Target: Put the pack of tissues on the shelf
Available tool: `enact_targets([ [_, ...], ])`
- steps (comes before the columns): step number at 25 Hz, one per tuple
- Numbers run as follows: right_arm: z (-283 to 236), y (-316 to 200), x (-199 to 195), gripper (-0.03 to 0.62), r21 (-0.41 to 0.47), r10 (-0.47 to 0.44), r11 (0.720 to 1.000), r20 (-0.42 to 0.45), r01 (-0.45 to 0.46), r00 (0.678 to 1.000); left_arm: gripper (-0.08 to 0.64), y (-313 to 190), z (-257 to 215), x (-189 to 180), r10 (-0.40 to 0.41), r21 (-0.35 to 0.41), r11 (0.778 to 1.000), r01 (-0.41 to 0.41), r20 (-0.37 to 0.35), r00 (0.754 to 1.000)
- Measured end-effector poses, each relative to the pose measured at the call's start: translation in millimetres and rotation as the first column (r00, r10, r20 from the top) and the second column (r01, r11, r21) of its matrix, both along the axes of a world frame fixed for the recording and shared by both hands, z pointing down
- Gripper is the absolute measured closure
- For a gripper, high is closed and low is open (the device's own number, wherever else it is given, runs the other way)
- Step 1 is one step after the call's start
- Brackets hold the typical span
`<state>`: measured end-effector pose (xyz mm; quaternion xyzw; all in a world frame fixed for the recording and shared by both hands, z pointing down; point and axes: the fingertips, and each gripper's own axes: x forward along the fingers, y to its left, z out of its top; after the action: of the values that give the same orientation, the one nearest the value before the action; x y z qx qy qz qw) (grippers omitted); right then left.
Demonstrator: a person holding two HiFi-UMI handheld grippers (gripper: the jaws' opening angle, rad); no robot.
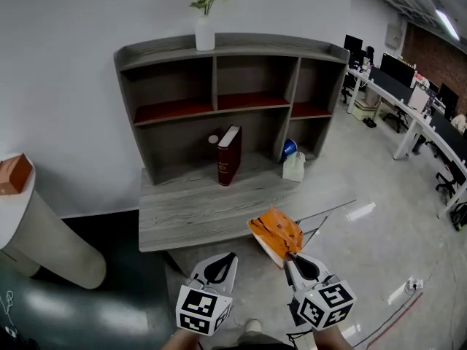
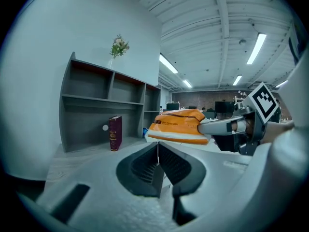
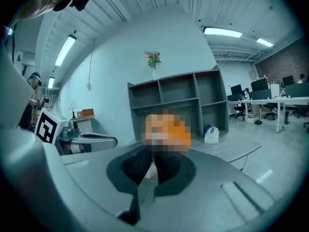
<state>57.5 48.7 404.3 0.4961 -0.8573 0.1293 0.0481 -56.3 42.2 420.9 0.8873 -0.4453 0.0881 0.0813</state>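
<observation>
So the right gripper [image 1: 292, 258] has the tissue pack [image 1: 276, 233] pinched by its edge, up in the air near the front of the shelf [image 1: 241, 46]. The left gripper [image 1: 231, 257] is closed tight with nothing in it.

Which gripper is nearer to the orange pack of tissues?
Right. The right gripper is shut on the orange pack of tissues, holding it by its near end; the left gripper, shut and empty, is apart to its left.
</observation>
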Motion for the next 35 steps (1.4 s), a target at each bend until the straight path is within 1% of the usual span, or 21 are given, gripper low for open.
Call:
enact_targets([
  [6,-6,-24,15,0.589,0.014,-0.02,1.0,0.013,0.02,1.0,0.568,-20,-8,16,-0.015,0.009,1.0,0.015,0.009,1.0],
  [14,0,-48,42,0.589,0.011,-0.054,0.999,0.018,0.053,0.998,0.568,-44,-3,46,-0.041,0.01,0.999,0.041,0.026,0.999],
  [20,3,-63,59,0.589,0.014,-0.067,0.998,0.02,0.067,0.998,0.568,-55,3,71,-0.032,0.004,0.999,0.032,0.023,0.999],
  [27,-4,-78,70,0.589,0.032,-0.071,0.997,0.019,0.071,0.997,0.558,-72,4,76,-0.056,-0.006,0.998,0.057,0.031,0.998],
  [35,-7,-109,69,0.589,0.035,-0.068,0.997,0.022,0.067,0.997,0.558,-109,4,76,-0.041,-0.012,0.999,0.041,0.03,0.999],
])
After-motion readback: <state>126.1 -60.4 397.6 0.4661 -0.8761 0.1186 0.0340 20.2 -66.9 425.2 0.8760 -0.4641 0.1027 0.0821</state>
